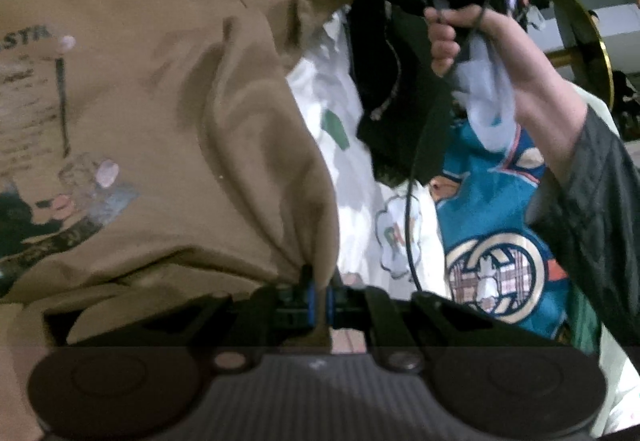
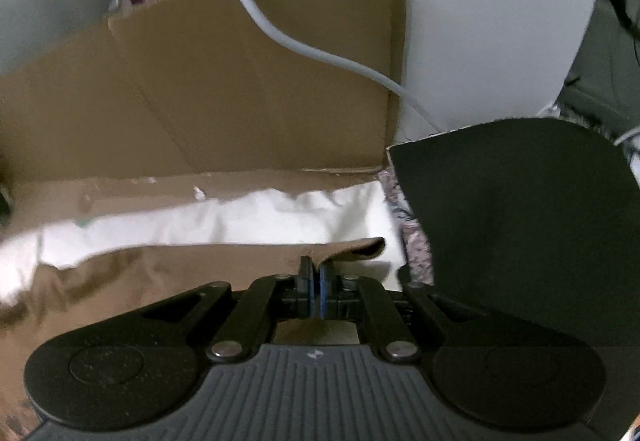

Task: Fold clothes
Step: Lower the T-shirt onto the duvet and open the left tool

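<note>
Left gripper (image 1: 319,295) clamped tight on bunched edge of tan printed cotton T-shirt (image 1: 160,101), right gripper (image 2: 317,291) pinched closed on another edge, garment held stretched between both above white sheet (image 2: 224,217)

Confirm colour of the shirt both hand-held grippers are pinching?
Tan-brown printed cotton T-shirt, with a dark and pink graphic. Left wrist view shows it best.

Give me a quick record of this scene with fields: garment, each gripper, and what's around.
garment: brown printed T-shirt, lifted and stretched between both grippers
left gripper: shut on a bunched shirt edge
right gripper: shut on another edge of the shirt
underneath: white printed sheet
background: cardboard box, grey cable
</note>
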`<state>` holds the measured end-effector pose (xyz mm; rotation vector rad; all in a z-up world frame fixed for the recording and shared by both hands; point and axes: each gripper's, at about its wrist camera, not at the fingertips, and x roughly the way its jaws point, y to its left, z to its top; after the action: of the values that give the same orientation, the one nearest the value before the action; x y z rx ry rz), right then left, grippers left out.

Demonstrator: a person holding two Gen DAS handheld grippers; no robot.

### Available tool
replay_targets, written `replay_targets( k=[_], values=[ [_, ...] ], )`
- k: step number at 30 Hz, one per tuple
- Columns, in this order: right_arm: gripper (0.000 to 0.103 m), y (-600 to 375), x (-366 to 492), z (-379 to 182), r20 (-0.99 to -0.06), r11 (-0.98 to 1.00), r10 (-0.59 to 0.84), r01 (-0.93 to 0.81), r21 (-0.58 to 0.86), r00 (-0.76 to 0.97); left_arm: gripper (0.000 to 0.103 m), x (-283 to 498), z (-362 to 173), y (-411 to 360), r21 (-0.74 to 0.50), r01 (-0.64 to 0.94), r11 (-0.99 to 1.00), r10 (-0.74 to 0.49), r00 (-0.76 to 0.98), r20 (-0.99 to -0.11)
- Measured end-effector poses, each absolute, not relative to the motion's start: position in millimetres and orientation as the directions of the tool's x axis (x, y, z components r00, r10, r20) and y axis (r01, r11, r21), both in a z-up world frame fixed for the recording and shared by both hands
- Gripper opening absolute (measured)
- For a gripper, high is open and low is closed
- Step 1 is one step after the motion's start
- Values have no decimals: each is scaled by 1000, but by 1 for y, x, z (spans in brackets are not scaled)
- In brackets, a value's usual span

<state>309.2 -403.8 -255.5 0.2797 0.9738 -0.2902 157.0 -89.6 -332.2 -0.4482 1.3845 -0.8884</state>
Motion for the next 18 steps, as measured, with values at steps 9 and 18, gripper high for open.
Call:
replay_targets(
  k=[9,18],
  values=[
    [31,-414,302,-257,-871,947,-171,322,-15,462,21,149,-333,-80,-721,275,636,-734,-73,-675],
    [35,-376,267,-257,-808,971,-49,219,100,587,27,167,-311,-41,-714,230,661,-743,67,-666]
  ],
)
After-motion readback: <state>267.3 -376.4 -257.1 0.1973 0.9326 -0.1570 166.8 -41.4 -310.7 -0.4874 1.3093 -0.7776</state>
